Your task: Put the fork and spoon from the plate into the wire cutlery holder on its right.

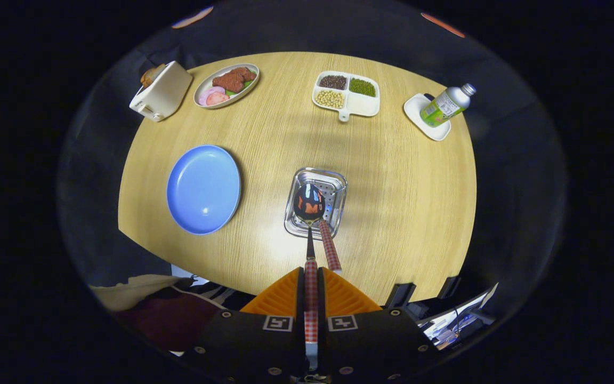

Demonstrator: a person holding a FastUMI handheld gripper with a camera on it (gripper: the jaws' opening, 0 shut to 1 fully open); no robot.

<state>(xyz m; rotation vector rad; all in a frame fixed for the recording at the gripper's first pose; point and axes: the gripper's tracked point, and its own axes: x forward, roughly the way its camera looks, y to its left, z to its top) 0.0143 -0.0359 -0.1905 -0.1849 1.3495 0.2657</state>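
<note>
My gripper (310, 277) is shut on the checked handle of the spoon (308, 205), whose shiny bowl hangs over the wire cutlery holder (333, 181) just ahead of the fingers. A second checked handle, the fork (330, 245), leans out of the holder's near side, right of the spoon's stem. The blue plate (203, 189) lies bare to the left of the holder on the round wooden table (392, 213).
At the table's far side stand a white toaster (161, 92), an oval dish of food (226, 85), a divided white tray of beans (346, 94) and a bottle lying on a small white dish (440, 112). A person's clothing (168, 309) shows below the table's near-left edge.
</note>
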